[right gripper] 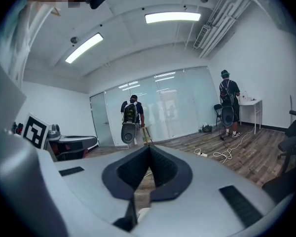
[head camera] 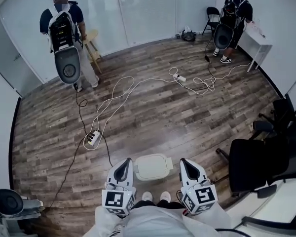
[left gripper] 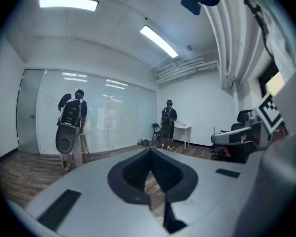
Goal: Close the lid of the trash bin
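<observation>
Showing both tools at rest above a wooden floor (head camera: 163, 117), the head view is placing the left gripper (head camera: 125, 166) and the right gripper (head camera: 185, 165) on either side of the trash bin (head camera: 153, 167), which is standing just ahead of the person's shoes (head camera: 156, 196). The bin's pale lid (head camera: 153, 163) is lying flat over the top, as far as this steep view is revealing, and neither gripper is touching it. The left gripper view is showing that tool's jaws meeting at their tips, clenched on nothing, with only floor boards appearing through the wedge-shaped gap behind them. The right gripper view is showing the same for the other tool: tips together, nothing grasped. Only the head view is giving the bin's place between the two grippers, along with a power strip (head camera: 92, 138) and loose white cables (head camera: 138, 83) trailing across the floor. The gripper views, looking level across the room, are adding what the head view is cutting off: ceiling lights (left gripper: 68, 3), a glass wall (right gripper: 163, 107), and two persons (head camera: 64, 38) wearing backpacks, seen standing.
</observation>
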The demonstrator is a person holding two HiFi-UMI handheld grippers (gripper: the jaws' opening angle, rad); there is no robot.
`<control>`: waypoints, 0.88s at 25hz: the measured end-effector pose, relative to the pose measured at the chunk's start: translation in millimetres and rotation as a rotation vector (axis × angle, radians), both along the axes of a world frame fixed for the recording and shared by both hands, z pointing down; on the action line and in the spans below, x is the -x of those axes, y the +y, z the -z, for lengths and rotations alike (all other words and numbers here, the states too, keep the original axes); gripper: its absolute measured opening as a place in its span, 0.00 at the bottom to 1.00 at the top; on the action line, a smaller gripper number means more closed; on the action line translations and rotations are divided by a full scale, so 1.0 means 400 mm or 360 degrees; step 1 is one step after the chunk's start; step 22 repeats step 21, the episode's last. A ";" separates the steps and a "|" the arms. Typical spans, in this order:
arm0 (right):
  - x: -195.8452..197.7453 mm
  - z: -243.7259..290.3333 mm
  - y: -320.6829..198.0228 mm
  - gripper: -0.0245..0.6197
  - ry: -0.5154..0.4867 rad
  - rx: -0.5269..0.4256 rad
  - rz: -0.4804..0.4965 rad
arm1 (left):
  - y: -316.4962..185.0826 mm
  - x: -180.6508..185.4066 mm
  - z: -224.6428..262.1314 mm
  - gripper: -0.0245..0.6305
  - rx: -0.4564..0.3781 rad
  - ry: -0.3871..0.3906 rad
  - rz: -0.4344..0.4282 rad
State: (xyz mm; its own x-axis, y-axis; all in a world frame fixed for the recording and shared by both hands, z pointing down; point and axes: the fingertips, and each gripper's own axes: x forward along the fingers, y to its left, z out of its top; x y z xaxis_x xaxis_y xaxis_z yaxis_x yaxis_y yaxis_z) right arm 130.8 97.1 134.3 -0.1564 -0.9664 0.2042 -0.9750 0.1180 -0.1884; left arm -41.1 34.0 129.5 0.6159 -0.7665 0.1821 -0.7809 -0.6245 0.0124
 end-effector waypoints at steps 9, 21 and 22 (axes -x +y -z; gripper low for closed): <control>-0.008 -0.010 0.042 0.07 0.0010 -0.0002 -0.0031 | 0.031 -0.033 0.031 0.04 -0.0058 0.0015 -0.0058; -0.005 -0.042 0.042 0.07 0.0009 0.0038 -0.0013 | 0.028 -0.027 0.005 0.04 -0.0023 0.0013 -0.0040; -0.005 -0.042 0.042 0.07 0.0009 0.0038 -0.0013 | 0.028 -0.027 0.005 0.04 -0.0023 0.0013 -0.0040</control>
